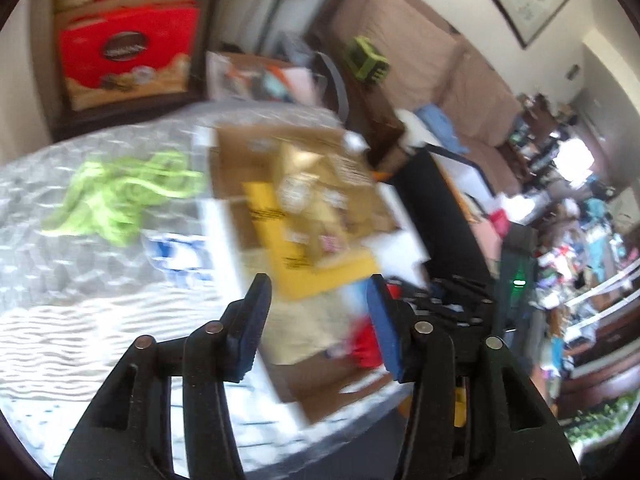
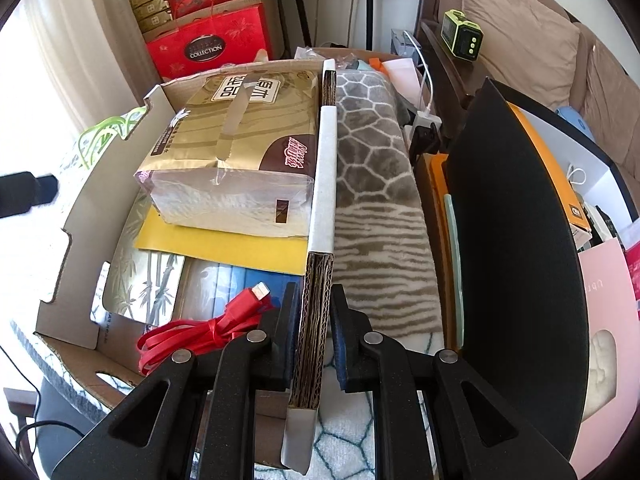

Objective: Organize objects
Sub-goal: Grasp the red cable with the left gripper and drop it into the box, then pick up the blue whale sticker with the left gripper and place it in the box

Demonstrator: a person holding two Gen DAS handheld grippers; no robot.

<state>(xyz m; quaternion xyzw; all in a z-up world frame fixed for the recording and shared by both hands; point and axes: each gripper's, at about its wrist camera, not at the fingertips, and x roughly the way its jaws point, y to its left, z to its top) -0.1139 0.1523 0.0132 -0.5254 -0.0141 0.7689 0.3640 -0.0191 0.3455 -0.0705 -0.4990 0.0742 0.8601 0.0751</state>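
A cardboard box (image 2: 80,224) sits on a patterned blanket. It holds a gold tissue pack (image 2: 236,152), a yellow envelope (image 2: 224,248) and a red cable (image 2: 208,332). My right gripper (image 2: 314,300) is shut on the box's right wall (image 2: 320,264), one finger inside and one outside. In the blurred left wrist view the same box (image 1: 240,184) lies ahead with the gold pack (image 1: 308,184) in it. My left gripper (image 1: 318,284) is open and empty above the box's near end. A green cord (image 1: 120,196) lies on the blanket to the box's left.
A large black panel (image 2: 516,240) stands right of the box, with orange and white boxes behind it. Red gift boxes (image 2: 208,44) are stacked at the back. A green device (image 2: 462,38) rests on the sofa arm. A white charger (image 2: 426,120) lies behind the blanket.
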